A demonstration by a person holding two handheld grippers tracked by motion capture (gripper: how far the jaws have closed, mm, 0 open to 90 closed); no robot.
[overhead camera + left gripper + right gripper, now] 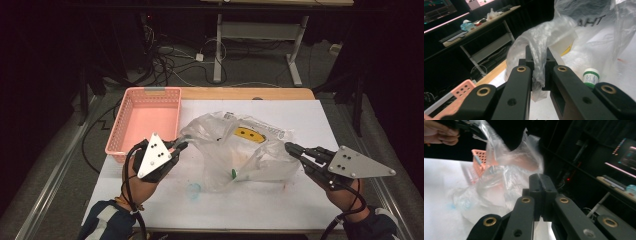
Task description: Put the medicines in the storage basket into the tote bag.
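Observation:
A crumpled clear plastic bag [225, 150] is lifted off the white table sheet [300, 115], stretched between both grippers. My left gripper [182, 145] is shut on the bag's left edge; in the left gripper view a bunched strip of film [541, 42] runs down between the pressed jaws [539, 62]. At the bag's right edge my right gripper [290, 147] is shut, and thin film [499, 182] leaves its closed jaws [540, 187]. Inside the bag lie a yellow item with black dots [247, 134] and a small white bottle with a green cap [235, 174] [591, 77].
A pink perforated basket [145, 117] stands at the table's left, just beyond my left gripper. A teal smear [194, 190] marks the sheet near the front. Past the table's far edge are floor cables and a desk frame [260, 45].

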